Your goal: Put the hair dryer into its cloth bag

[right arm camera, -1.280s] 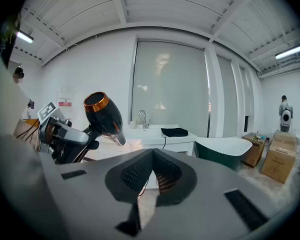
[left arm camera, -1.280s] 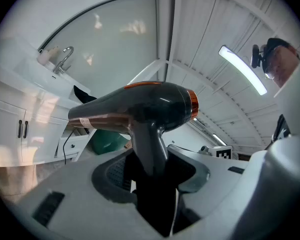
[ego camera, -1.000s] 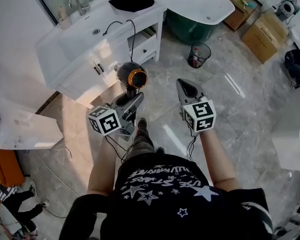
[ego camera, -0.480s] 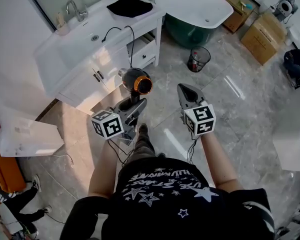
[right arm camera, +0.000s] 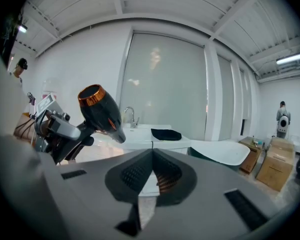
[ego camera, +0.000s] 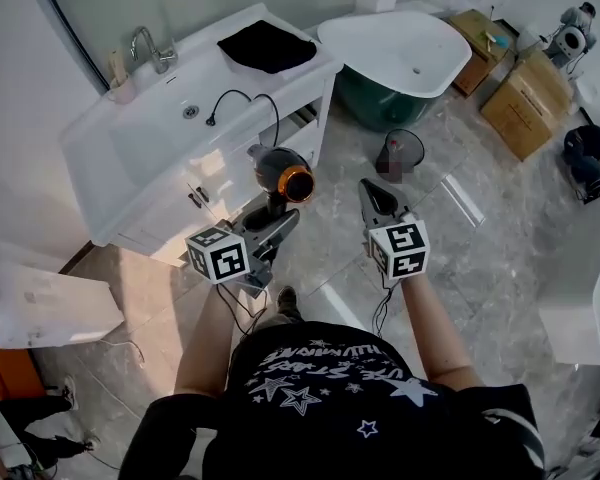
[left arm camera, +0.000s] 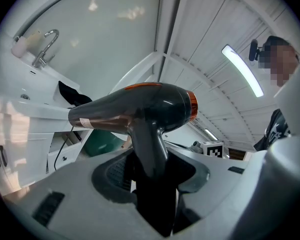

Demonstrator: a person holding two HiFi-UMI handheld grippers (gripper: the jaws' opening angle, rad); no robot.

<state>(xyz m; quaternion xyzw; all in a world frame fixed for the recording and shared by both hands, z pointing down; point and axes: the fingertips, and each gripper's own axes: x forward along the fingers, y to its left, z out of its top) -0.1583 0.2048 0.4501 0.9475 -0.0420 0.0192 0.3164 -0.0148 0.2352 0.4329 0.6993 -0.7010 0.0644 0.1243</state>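
Note:
A black hair dryer with an orange ring stands upright in my left gripper, which is shut on its handle. In the left gripper view the hair dryer fills the middle, its handle between the jaws, nozzle pointing left. Its cord runs up onto the white vanity. The black cloth bag lies on the vanity's right end, ahead of both grippers. My right gripper is shut and holds nothing. The right gripper view shows the hair dryer at left and the cloth bag far ahead.
A white bathtub with a green base stands to the right of the vanity. A black waste bin sits on the marble floor near it. Cardboard boxes are at the far right. A faucet rises over the sink.
Both grippers and the person have moved forward toward the vanity, carrying the hair dryer along. The vanity and bag now sit closer in view.

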